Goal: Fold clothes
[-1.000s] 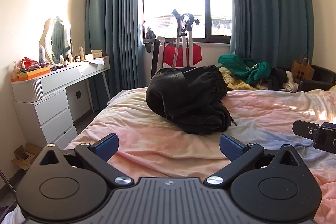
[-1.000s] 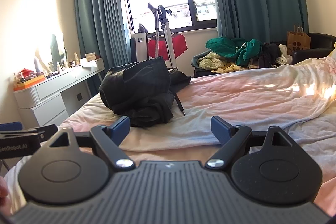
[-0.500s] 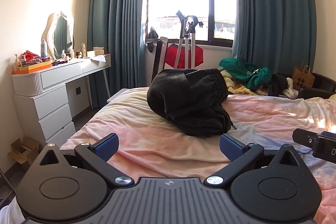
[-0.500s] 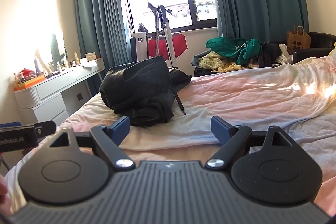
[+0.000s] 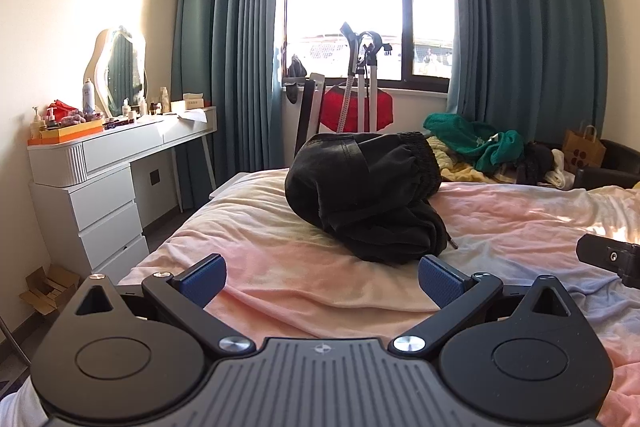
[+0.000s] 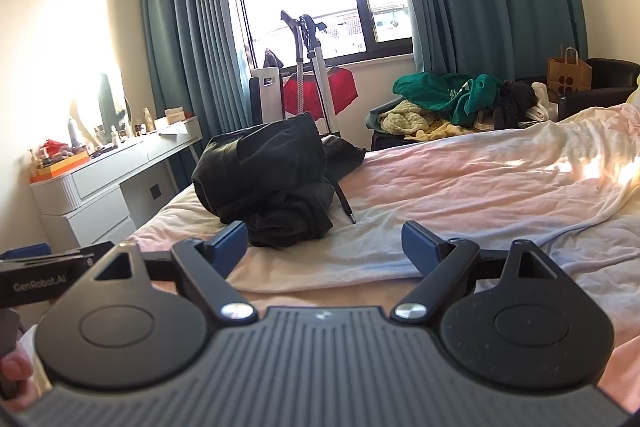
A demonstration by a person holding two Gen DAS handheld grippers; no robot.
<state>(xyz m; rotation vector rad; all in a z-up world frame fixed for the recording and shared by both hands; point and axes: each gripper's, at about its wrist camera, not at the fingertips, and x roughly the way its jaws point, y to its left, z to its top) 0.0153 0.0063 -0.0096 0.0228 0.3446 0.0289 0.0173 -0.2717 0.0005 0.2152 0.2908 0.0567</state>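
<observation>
A crumpled black garment (image 5: 368, 195) with an elastic waistband and a drawstring lies bunched near the far left corner of the bed (image 5: 304, 291). The right wrist view shows the same black heap (image 6: 272, 183) ahead and to the left. My left gripper (image 5: 320, 277) hovers open over the pink sheet, short of the garment, with nothing between its blue pads. My right gripper (image 6: 324, 241) is also open and empty, held low over the bed (image 6: 460, 195), its left pad close to the heap's near edge. Each gripper's body shows at the edge of the other's view.
A white dresser (image 5: 100, 187) with bottles and a mirror stands left of the bed. A garment steamer (image 5: 360, 87) and a red item stand under the window. A pile of green and yellow clothes (image 5: 480, 147) and a paper bag (image 5: 584, 147) sit on a dark chair far right.
The left wrist view has tilted upward and the room has sunk in the frame. The right gripper has edged slightly towards the black garment. Both grippers stay open.
</observation>
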